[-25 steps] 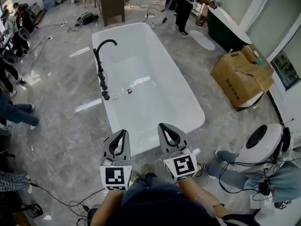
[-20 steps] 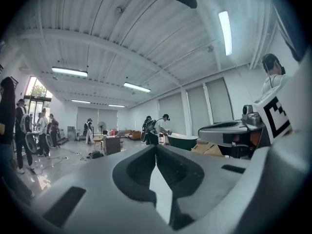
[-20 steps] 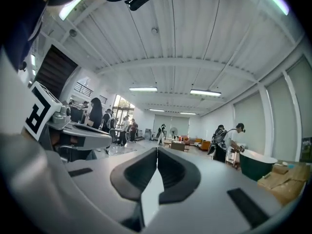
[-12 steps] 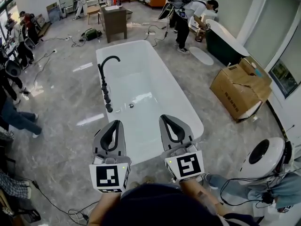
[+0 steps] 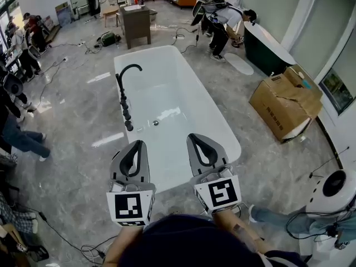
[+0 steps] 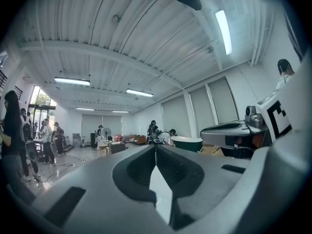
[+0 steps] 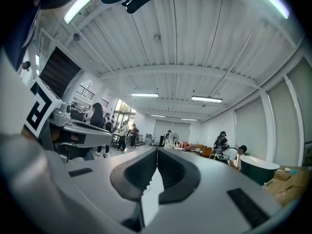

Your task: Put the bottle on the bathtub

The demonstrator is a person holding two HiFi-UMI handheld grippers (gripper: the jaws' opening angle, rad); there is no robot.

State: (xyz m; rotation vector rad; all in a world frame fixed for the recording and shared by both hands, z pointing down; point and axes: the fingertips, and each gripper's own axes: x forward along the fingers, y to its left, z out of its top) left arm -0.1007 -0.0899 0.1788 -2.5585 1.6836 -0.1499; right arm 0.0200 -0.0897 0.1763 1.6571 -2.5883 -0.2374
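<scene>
bathtub (image 5: 167, 93) is white, oblong, black faucet (image 5: 123, 98) at its edge

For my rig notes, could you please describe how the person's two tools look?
The left tool and right tool match: each has two light grey curved jaws lined with dark padding, outlining a teardrop loop. Behind the jaws, the left cube and right cube are white with black square markers. The forearms show no sleeves.
</scene>
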